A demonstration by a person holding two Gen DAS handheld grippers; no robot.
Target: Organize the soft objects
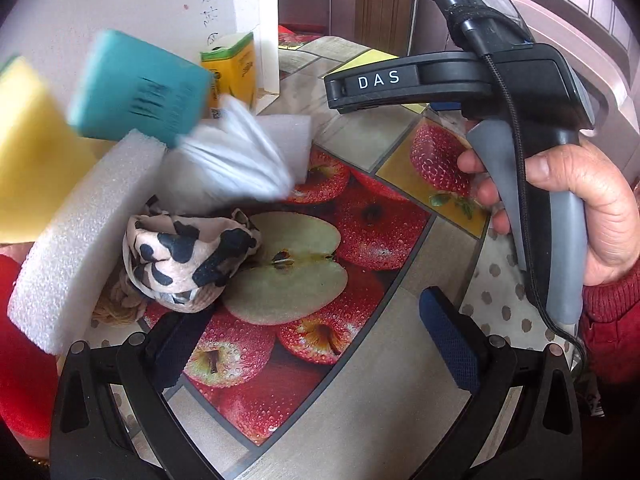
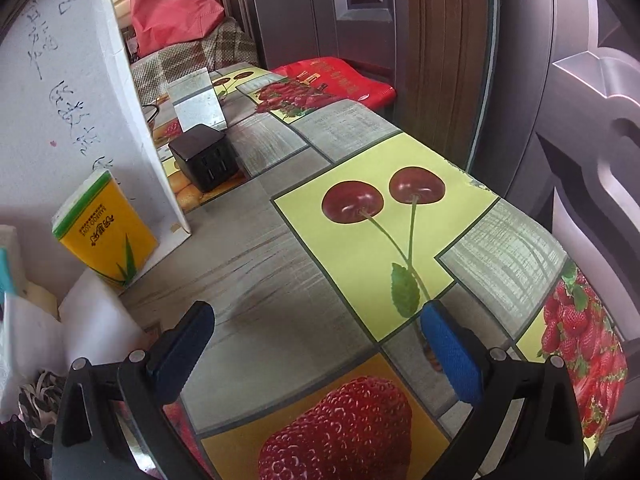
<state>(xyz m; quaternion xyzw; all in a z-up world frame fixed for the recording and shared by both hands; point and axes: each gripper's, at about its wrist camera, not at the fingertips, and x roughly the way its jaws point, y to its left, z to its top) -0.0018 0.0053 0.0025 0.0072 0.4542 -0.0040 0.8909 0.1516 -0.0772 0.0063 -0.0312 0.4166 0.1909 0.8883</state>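
Note:
In the left wrist view a pile of soft things lies at the left: a white foam block (image 1: 80,236), a black-and-cream patterned cloth (image 1: 188,260), a white crumpled cloth (image 1: 236,160), a yellow sponge (image 1: 32,152) and a blurred teal sponge (image 1: 136,88) above them. My left gripper (image 1: 316,348) is open and empty over the fruit-print tablecloth (image 1: 360,360), just right of the patterned cloth. The right gripper's body (image 1: 500,88) is held in a hand at the right. In the right wrist view my right gripper (image 2: 316,344) is open and empty above the tablecloth (image 2: 280,264).
A yellow tissue pack (image 2: 108,232) stands against a white board (image 2: 80,80). A black cube (image 2: 204,156) and a mirror-like plate (image 2: 200,98) sit farther back, with a red bag (image 2: 340,76) at the far end. Doors (image 2: 400,8) line the table's right edge.

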